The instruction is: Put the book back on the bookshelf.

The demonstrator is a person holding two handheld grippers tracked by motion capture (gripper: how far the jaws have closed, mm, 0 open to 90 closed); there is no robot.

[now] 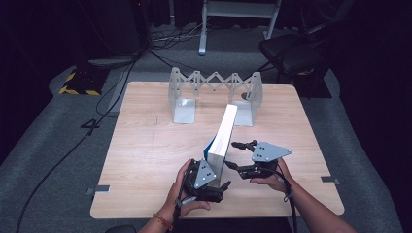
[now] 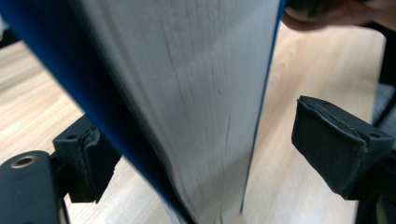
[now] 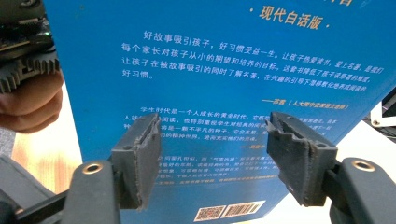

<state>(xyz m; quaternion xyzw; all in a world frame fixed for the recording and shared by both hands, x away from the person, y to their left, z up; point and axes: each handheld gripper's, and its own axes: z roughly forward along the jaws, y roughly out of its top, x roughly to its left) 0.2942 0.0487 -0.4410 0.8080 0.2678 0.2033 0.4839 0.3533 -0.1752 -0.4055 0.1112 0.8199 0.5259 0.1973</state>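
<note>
Book (image 1: 224,133): standing on edge, leaning, near the desk's (image 1: 145,145) front, short of the bookend rack (image 1: 215,94) behind it.
Right gripper (image 1: 239,155): jaws released, hovering beside the back cover, steadying nothing.
Left gripper (image 1: 221,183): jaws spread, straddling the page edge, not pinching.

one book (image 1: 224,133), one rack (image 1: 215,94), two grippers (image 1: 206,180)
</note>
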